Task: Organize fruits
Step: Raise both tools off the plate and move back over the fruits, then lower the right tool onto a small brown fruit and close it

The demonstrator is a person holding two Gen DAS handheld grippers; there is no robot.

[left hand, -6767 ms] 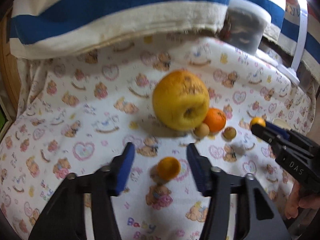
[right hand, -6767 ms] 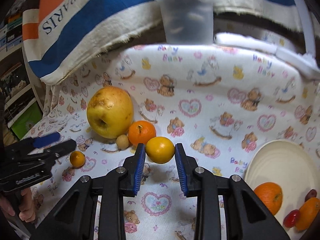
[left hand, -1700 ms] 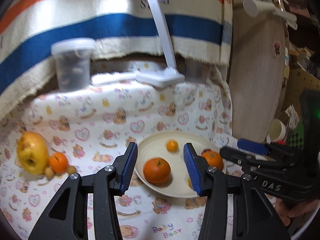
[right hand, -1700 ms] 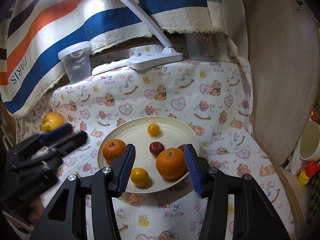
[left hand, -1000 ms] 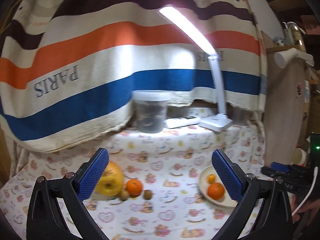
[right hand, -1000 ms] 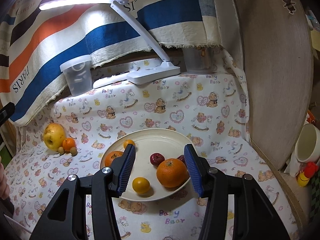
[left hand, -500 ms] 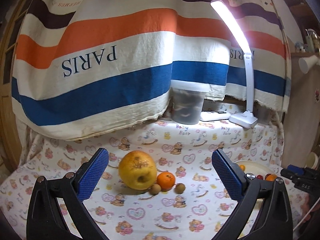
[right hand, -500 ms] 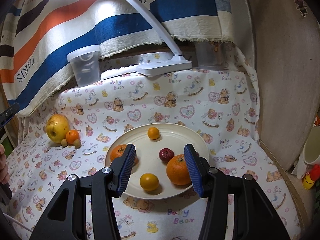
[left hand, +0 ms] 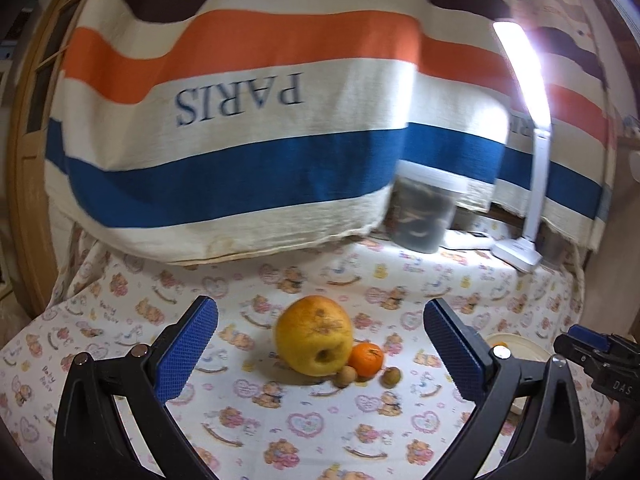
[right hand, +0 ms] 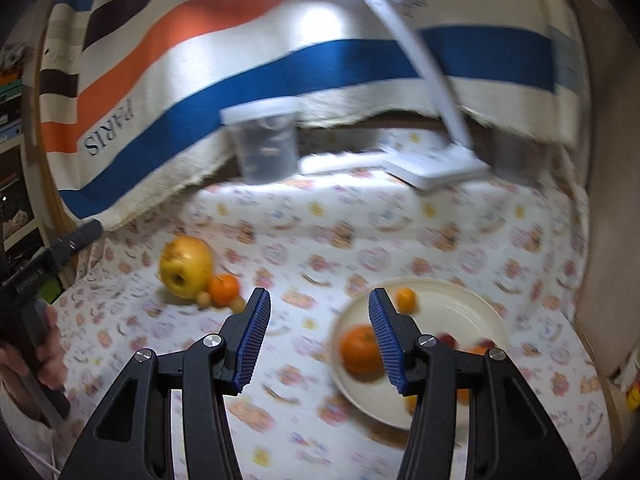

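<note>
A big yellow fruit [left hand: 314,336] lies on the bear-print cloth with a small orange [left hand: 366,358] and two small brown fruits [left hand: 346,376] against it. My left gripper [left hand: 320,307] is wide open and well short of the yellow fruit, which shows centred between its blue pads. My right gripper [right hand: 319,296] is open with nothing in it, above the cloth between that pile [right hand: 186,266] and the cream plate [right hand: 460,304]. The plate holds an orange [right hand: 360,348], a small orange [right hand: 406,300] and other fruit blurred behind the right finger.
A lidded jar [left hand: 424,216] and a white desk lamp [left hand: 520,256] stand at the back under a hanging striped cloth [left hand: 240,168]. A wooden panel [right hand: 600,160] closes the right side. A hand [right hand: 44,356] holds the left gripper at the left edge.
The left gripper has swung left and closer, so the yellow fruit is now larger and centred between its jaws. The right gripper has swung left, and the plate now sits to its right.
</note>
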